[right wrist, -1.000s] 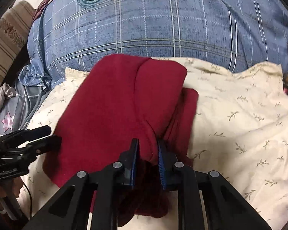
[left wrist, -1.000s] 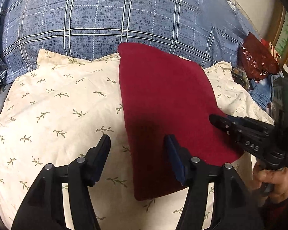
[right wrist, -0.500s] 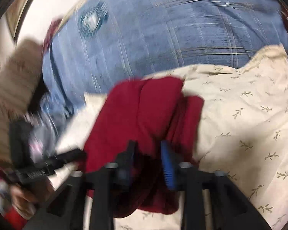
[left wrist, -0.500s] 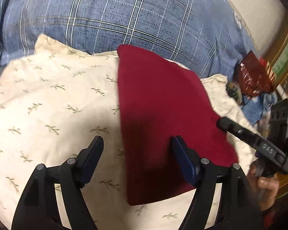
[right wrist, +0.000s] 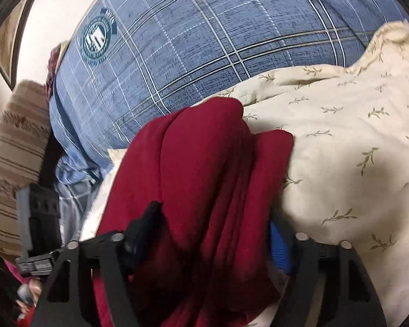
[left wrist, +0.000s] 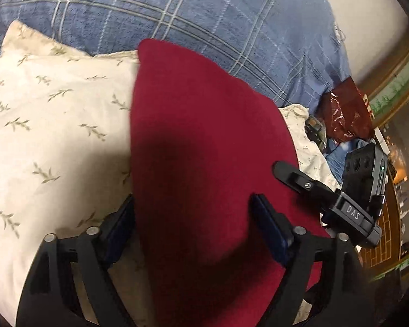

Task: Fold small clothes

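A dark red garment (left wrist: 204,141) lies folded on a cream pillow with a leaf print (left wrist: 54,125). My left gripper (left wrist: 193,223) is open, its jaws standing either side of the garment's near left part. In the right wrist view the garment (right wrist: 204,169) shows bunched folds along its right side. My right gripper (right wrist: 212,234) is open wide, its jaws straddling the garment's near edge, with cloth between them. The right gripper's body (left wrist: 349,204) also shows in the left wrist view at the garment's right edge.
A blue plaid pillow (left wrist: 177,13) lies behind the cream one; it also shows in the right wrist view (right wrist: 204,41). A shiny dark red bag (left wrist: 343,114) and clutter lie at the right. A striped brown cushion (right wrist: 13,158) is at the left.
My right gripper was shut on the garment's folded edge and has opened wide. My left gripper has moved right, over the garment's left part. Both views have come closer.
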Tool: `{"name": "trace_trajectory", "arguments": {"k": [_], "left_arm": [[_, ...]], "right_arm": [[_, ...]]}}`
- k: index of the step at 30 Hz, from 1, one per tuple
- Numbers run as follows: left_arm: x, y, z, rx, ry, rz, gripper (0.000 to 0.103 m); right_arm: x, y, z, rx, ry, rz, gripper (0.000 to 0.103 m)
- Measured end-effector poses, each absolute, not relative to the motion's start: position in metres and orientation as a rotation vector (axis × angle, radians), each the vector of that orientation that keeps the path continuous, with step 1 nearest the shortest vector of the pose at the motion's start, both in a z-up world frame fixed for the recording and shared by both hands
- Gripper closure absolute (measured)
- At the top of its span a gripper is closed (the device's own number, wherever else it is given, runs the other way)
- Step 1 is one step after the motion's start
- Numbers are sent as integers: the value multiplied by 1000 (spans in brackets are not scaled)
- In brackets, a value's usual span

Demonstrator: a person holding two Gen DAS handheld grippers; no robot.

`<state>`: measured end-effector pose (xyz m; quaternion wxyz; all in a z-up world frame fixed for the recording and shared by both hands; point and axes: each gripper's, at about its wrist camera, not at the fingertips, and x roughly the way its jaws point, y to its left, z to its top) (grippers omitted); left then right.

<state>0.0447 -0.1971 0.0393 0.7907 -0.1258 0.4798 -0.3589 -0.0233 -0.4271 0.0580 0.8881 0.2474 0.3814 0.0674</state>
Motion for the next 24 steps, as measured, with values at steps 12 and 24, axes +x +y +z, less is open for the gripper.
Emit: {"name": "trace_trajectory", "arguments": {"k": [12,24], "left_arm": [[-25,-149,98,-158,983,-726,51],[-69,-113,81,-149,953,-552,44]], "right_arm": [[-67,-380,102,476,800,291,61],[-121,-354,132,391,771,185,48]]}}
